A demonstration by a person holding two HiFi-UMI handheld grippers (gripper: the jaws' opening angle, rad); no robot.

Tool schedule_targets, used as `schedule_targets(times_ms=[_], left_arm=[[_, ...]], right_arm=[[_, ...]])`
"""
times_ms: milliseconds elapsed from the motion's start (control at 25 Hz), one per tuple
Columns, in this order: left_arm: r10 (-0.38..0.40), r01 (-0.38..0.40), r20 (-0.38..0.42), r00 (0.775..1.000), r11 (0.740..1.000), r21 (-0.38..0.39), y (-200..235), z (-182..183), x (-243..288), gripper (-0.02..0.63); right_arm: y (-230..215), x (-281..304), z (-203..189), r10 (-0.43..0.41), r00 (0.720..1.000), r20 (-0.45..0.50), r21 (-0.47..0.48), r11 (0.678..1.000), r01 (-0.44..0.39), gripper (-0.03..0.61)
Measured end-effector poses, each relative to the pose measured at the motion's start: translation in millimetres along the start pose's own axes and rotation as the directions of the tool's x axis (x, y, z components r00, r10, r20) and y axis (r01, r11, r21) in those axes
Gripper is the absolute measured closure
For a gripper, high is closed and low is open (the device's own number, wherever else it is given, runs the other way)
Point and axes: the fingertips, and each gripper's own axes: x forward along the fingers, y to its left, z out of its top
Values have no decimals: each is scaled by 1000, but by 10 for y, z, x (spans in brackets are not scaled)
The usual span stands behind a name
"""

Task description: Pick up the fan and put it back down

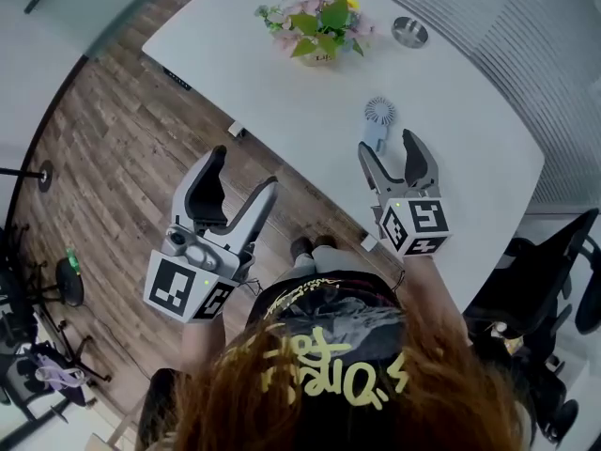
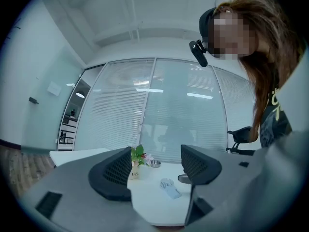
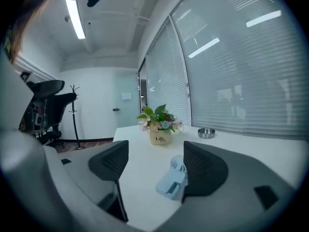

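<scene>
Right of centre in the head view, the fan [image 1: 378,120] lies flat on the table [image 1: 235,54], its base at the tips of the right hand-held gripper [image 1: 388,148], whose jaws stand spread. It sits nearer one jaw, so closing now could shove it sideways instead of pinching it.

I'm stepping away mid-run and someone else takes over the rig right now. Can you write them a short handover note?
Left claw: open and empty, held off the table edge, above the floor.
Right claw: open and empty, over the table, aimed at the fan.
Fan: lying on the white table just ahead of the right claw, with nothing gripping it. A flower pot and a metal dish stand farther back.
Done: no pick-up yet.
Left: close the right claw on the fan, lift it, then set it back down.
</scene>
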Motion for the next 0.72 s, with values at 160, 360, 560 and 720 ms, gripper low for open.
schedule_targets(times_ms=[160,360,560,720], left_arm=[[13,-13,5,1000,1000,-9,7,-3,3,301],[30,-30,-12,999,999,-11,26,-62,-37,304],[45,-44,-19,999,998,35,33,-29,-56,309],[71,-71,-23,997,997,28,88,-33,-67,328]], right_arm=[[-120,208,-440,-15,988,-152,63,998,25,224],[-204,380,-806,-30,960,-279,71,996,51,221],[-260,514,-995,-36,935,-352,41,998,53,222],[-278,603,-1081,-56,913,-404,-6,998,58,222]])
